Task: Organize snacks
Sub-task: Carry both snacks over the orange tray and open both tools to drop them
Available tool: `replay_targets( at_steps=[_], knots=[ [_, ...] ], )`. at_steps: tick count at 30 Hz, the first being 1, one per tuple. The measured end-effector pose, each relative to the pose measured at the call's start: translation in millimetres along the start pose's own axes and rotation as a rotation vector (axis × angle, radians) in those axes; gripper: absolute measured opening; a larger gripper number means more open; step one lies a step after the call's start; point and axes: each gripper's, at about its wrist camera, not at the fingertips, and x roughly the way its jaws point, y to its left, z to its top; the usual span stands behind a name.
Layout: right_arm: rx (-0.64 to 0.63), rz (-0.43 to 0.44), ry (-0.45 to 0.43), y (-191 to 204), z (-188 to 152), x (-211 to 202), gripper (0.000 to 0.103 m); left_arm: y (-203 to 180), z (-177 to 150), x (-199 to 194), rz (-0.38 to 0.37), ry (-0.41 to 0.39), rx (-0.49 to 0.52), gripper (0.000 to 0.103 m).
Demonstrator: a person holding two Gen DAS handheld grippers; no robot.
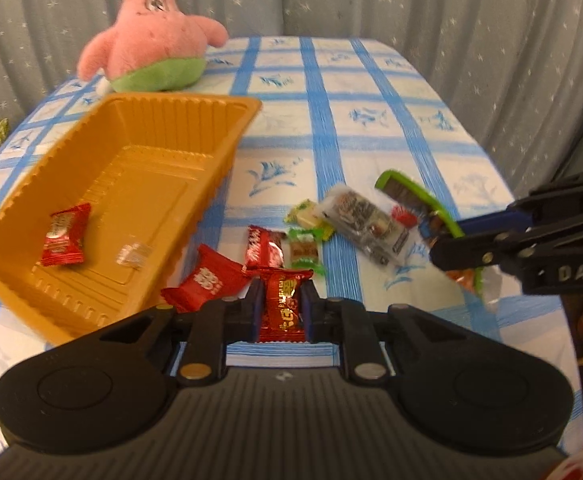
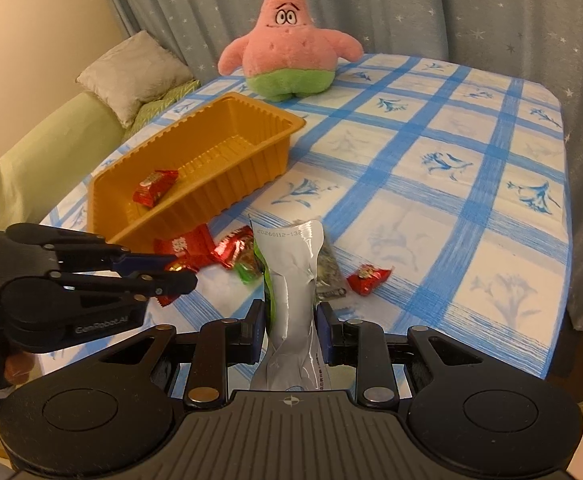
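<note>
Jaws of the left gripper (image 1: 282, 307) are closed narrowly on a red candy packet (image 1: 282, 306), which stands upright between the pads, long axis vertical. Jaws of the right gripper (image 2: 290, 322) are clamped on a silver pouch (image 2: 291, 292) with a green edge, also held upright along the fingers. Outward from the left jaws, the orange tray (image 1: 227, 136) lies ahead and to the left, its near corner just beside the held packet; its long axis runs diagonally away toward the pink plush toy (image 1: 151, 32). One red candy (image 1: 64, 236) already lies on the tray floor. The left gripper is the nearer to the tray, so its packet likely goes in first. Loose snacks (image 1: 303, 250) remain on the checked tablecloth (image 1: 371, 128) between the two grippers.
</note>
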Motion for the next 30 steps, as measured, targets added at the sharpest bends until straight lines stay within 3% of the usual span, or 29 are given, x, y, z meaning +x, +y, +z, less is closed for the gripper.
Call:
replay_targets(
  at_steps=[13,19,30],
  knots=[
    [-0.042,0.102,0.010,47.2,55.1,24.9,0.028,51.2,27.5,-38.0,0.079,-0.078,-0.098,0.017],
    [-0.025,0.154,0.008,65.4,90.9,50.4,0.028,84.7,45.8,-35.6,0.132,-0.089,-0.130,0.018],
    [-0.005,0.153,0.021,80.2,142.2,107.7,0.028,136.4,74.0,-13.1,0.170,-0.086,-0.184,0.018]
  ],
)
